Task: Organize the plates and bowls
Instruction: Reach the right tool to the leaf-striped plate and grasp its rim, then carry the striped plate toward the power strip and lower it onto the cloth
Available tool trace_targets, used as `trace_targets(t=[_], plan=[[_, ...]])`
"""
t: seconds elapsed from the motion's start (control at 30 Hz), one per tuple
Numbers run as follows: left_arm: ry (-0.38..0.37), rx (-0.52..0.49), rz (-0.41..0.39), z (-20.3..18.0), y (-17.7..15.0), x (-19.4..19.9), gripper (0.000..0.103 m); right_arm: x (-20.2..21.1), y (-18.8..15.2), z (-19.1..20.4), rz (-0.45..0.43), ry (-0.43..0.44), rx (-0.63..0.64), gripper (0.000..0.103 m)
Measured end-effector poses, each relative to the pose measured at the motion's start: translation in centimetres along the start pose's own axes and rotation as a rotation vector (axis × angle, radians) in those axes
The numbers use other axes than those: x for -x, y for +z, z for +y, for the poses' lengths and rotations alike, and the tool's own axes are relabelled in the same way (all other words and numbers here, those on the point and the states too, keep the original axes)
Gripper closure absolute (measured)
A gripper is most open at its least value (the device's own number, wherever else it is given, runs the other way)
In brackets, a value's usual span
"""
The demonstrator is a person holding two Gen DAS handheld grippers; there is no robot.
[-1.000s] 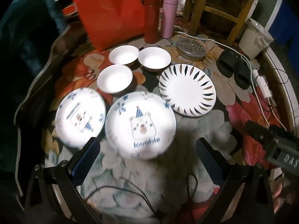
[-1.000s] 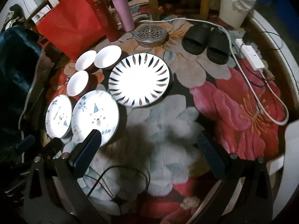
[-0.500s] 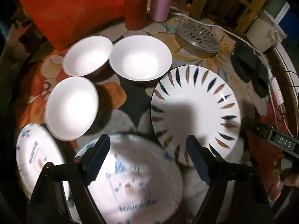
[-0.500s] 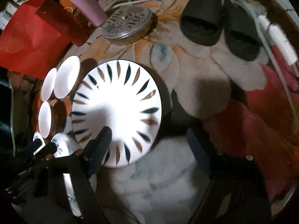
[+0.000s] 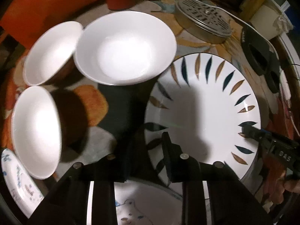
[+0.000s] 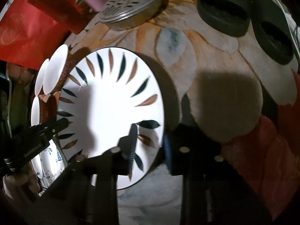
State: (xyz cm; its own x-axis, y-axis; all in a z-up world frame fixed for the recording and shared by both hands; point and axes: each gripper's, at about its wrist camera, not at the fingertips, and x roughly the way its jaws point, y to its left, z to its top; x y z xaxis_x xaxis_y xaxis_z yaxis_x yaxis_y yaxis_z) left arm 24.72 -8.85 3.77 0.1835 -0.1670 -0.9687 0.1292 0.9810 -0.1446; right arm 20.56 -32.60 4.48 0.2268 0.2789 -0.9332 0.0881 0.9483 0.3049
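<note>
The leaf plate [image 5: 202, 112] lies flat at right centre of the left view, on a flowered cloth. Both hand-held grippers, left [image 5: 148, 150] and right [image 6: 150, 142], straddle opposite rims, narrowed but seemingly not clamped. Best to close evenly and lift level. Dark fingertips make contact uncertain; the bear plate [image 5: 142, 208] is cut off below.

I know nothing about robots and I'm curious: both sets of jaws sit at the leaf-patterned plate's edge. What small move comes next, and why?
Probably squeeze both jaws firmly, then lift a little. The right gripper and the left gripper each straddle the rim of the leaf plate on opposite sides, one finger over it and one outside. Whether they already pinch it is unclear.
</note>
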Motion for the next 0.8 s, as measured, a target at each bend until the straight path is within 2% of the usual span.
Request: trace_targets(t=[0.07,0.2,0.3,0.43,0.63,0.8], plan=[[-0.031,-0.026,0.006,-0.3,0.4,-0.4,0.079,-0.2,0.0,-0.5,0.007,0.028,-0.015,0.084],[-0.030,-0.048,0.012,-0.6,0.9,-0.4,0.081,-0.2,-0.1,-0.2,0.002,0.023,0.006,0.084],[-0.008,-0.104,0.001,-1.4,0.7,-0.1,0.081,-0.1,0.1,0.0,0.012,0.015,0.025,0.084],[-0.035,-0.112,-0.014,-2.3,0.6,0.5,0.081,0.9,0.6,0.0,0.001,0.004,0.048,0.086],[-0.059,-0.140,-0.013,-5.1,-0.2,0.9,0.081,2.9,0.6,-1.0,0.024,-0.031,0.111,0.086],[-0.085,-0.189,-0.019,-9.4,-1.7,1.4,0.081,5.2,0.1,-3.5,0.072,-0.062,0.168,0.086]])
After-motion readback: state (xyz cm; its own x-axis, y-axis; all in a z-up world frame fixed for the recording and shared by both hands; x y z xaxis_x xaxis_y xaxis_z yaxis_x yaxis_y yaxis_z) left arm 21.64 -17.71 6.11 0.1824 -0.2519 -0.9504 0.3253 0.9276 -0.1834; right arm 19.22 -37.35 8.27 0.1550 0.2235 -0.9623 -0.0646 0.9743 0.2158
